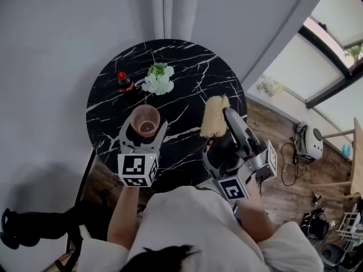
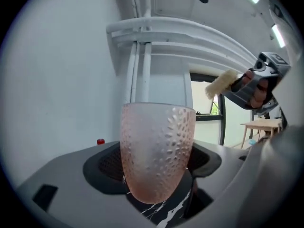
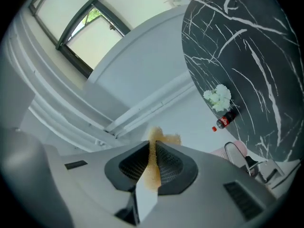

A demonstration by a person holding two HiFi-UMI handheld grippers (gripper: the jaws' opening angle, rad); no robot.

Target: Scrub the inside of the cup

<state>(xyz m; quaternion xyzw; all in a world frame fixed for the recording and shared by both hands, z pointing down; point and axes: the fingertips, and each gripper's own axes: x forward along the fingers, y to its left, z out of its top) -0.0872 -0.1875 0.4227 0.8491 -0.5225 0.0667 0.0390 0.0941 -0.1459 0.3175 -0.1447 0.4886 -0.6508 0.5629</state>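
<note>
A frosted pink cup (image 1: 145, 120) with a dimpled wall stands upright between the jaws of my left gripper (image 1: 144, 130), which is shut on it at the table's near left. In the left gripper view the cup (image 2: 157, 146) fills the middle, with marble just under its base. My right gripper (image 1: 226, 121) is shut on a yellow sponge (image 1: 215, 117) and holds it up to the right of the cup, apart from it. In the right gripper view the sponge (image 3: 153, 161) sits edge-on between the pads. The sponge (image 2: 221, 83) also shows at the upper right of the left gripper view.
The round black marble table (image 1: 193, 67) carries a small cola bottle (image 1: 125, 82) and a bunch of white flowers (image 1: 158, 79) at its far side. A grey wall and pipes rise behind it. Wooden floor with cables and gear lies to the right.
</note>
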